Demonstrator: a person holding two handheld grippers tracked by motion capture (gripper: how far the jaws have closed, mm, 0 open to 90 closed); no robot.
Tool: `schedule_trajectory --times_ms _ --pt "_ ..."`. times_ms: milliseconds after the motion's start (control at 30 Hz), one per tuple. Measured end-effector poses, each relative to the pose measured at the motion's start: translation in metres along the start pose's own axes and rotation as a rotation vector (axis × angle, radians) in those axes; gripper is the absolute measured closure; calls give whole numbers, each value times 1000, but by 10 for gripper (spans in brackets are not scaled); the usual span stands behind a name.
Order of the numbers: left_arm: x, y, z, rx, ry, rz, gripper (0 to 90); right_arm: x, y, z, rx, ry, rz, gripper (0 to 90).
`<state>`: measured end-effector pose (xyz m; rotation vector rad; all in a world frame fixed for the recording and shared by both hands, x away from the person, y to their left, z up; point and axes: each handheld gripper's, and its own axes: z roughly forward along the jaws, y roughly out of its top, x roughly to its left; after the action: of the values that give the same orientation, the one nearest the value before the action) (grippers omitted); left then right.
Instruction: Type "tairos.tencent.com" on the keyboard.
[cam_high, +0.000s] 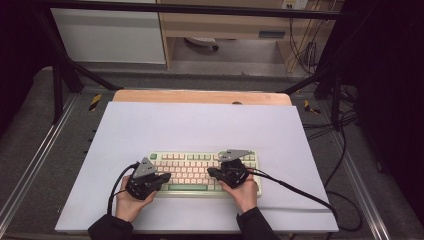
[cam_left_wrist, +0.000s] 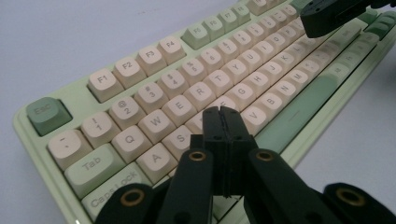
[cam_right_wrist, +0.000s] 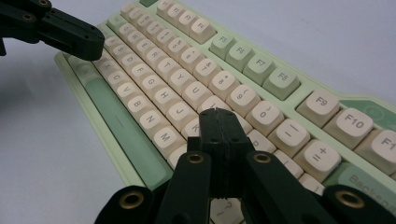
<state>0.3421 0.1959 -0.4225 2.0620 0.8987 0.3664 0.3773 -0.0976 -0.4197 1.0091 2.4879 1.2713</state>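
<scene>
Black grippers, dark sleeves

Each gripper, left (cam_high: 166, 177) and right (cam_high: 212, 172), has black jaws, brass-ringed pivots, a grey three-cornered top plate and a trailing black cable; both sleeves (cam_high: 111, 228) are dark.

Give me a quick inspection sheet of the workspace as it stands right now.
Surface: white sheet over a wooden table.
Job's things: green keyboard with cream keys, lying flat near the front edge.
Clutter: nothing seen.
Grippers: left gripper shut, tips over the keys near D and F; right gripper shut, tips over the keys near K and L; nothing held.
Cables: one black cable trails right off the sheet, another loops by the left hand.
Surroundings: metal frame, cabinets behind, dark floor.
</scene>
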Motion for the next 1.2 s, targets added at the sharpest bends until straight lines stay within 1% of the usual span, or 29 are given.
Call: schedule_trajectory --times_ms 400,667,767,833,867,900,967,1133,1200 --pt "10 -7 -7 0 10 -20 900 -1 8 16 6 -16 7 900" --pt "13 -7 -9 -6 18 -27 900 -4 7 22 24 -34 10 900" --pt "13 -7 -9 -7 17 -27 900 -4 7 23 26 -37 5 900" --pt "13 -7 -9 -7 18 -27 900 -5 6 24 41 -46 -4 900" --pt "13 -7 -9 -7 17 -27 900 -4 5 24 37 -46 -2 900" --pt "14 -8 -9 -6 18 -26 900 -4 6 24 35 -48 -10 900" --pt "14 -8 -9 -7 17 -27 900 -4 6 23 37 -49 -4 900" --pt "15 -8 -10 -9 18 -31 900 3 8 14 5 -19 -16 900" --pt "15 -8 -10 -10 19 -32 900 7 8 10 6 -8 -24 900"
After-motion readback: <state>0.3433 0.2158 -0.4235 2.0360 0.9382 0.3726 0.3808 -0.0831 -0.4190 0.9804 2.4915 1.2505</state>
